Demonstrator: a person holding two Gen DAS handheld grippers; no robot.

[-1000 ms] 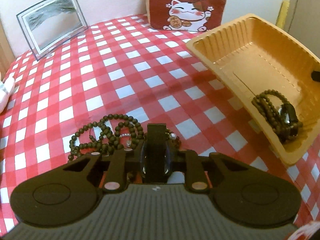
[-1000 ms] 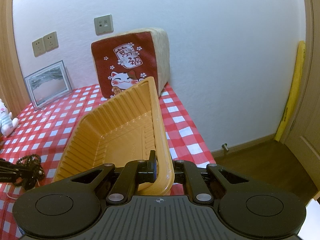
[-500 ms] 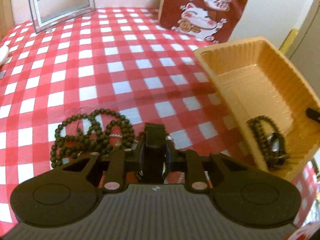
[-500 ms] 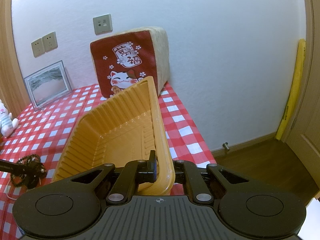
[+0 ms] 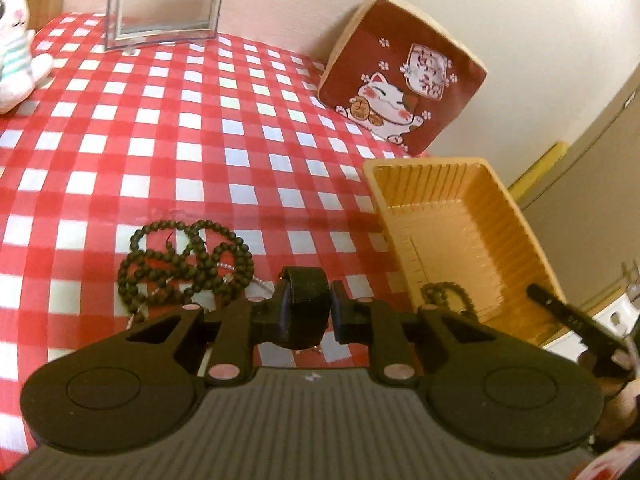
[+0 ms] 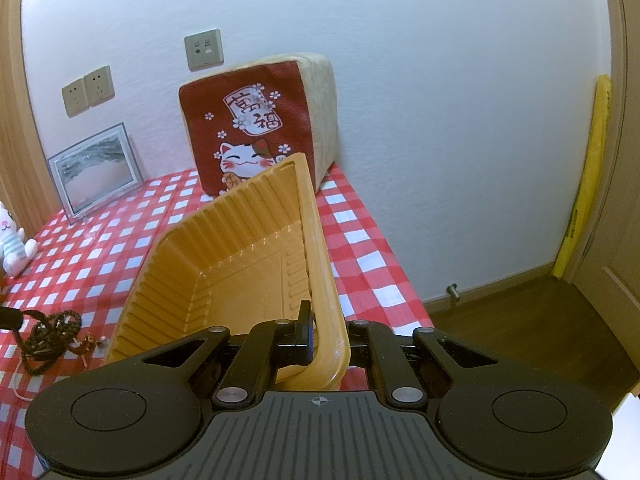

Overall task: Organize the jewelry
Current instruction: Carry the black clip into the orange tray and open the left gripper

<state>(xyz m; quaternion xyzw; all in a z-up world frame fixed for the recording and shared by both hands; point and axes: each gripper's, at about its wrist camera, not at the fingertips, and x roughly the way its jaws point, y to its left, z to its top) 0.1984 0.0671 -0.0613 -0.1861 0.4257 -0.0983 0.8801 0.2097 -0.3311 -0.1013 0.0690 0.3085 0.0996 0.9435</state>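
Both grippers, the left gripper (image 5: 307,312) and the right gripper (image 6: 320,338), are matte black: ribbed grey-black housing, round side discs, angled linkage arms with silver rivets.

You get soft, even indoor light with faint shadows; your left view is warm-tinted and blurred, and both bend at the edges.

plush toy (image 5: 12,36) cut off at edge, tray beads (image 5: 444,294) partly hidden
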